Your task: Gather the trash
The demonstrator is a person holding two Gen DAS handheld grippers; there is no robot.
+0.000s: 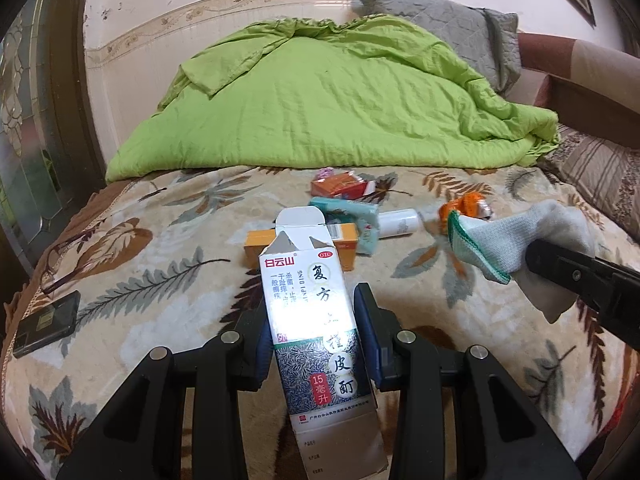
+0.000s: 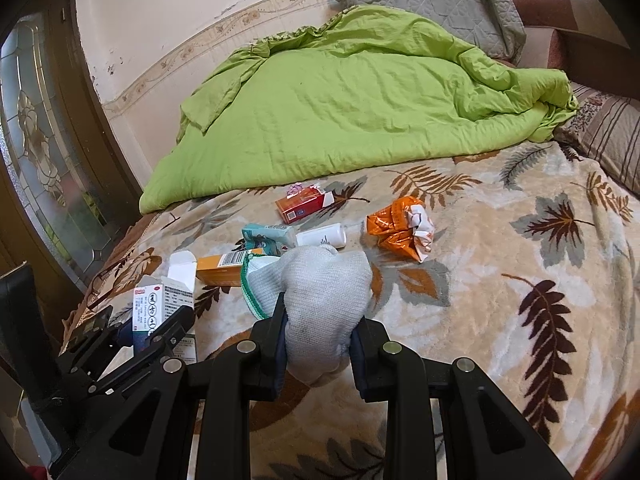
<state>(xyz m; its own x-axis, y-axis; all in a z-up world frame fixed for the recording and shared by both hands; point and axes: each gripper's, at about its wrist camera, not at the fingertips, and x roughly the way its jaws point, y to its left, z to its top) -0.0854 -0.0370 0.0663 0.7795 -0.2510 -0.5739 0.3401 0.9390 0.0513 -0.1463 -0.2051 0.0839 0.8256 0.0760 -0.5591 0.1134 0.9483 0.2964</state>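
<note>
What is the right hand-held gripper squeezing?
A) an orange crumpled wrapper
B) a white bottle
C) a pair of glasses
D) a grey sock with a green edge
D: the right hand-held gripper is shut on the grey sock, while the orange wrapper and the white bottle lie loose on the blanket.
</note>
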